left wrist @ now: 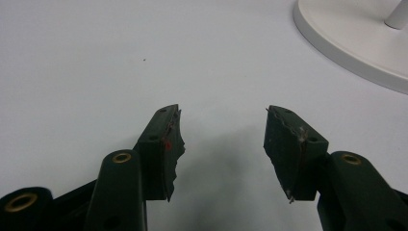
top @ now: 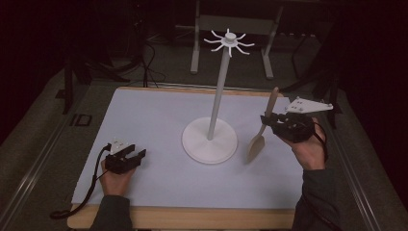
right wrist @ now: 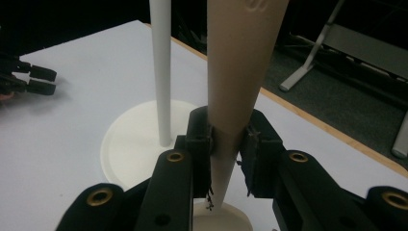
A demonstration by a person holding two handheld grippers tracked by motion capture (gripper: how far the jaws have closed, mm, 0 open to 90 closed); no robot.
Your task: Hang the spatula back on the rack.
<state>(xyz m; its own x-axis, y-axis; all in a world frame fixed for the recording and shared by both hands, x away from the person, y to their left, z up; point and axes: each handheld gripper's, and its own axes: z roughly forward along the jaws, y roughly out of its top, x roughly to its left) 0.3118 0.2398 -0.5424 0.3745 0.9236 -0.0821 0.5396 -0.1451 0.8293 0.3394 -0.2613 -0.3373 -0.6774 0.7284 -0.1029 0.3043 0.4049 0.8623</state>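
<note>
A white stand [top: 210, 140] with a round base and a tall pole [top: 219, 91] rises mid-table; its top [top: 230, 41] carries several radiating hooks. My right gripper [top: 268, 120] is shut on the handle of a wooden spoon [top: 262, 130], held nearly upright to the right of the stand, bowl end down near the table. In the right gripper view the spoon handle [right wrist: 238, 72] passes between the jaws, with the pole [right wrist: 161, 67] just behind. My left gripper [top: 134, 155] rests open on the white mat at front left, nothing between its fingers [left wrist: 163, 139].
A white mat [top: 159, 120] covers the wooden table [top: 192, 219]. The stand's base edge [left wrist: 346, 43] lies ahead and right of the left gripper. A metal frame [top: 231, 33] stands on the floor beyond the table. The left gripper's cable [top: 79, 202] trails off the front edge.
</note>
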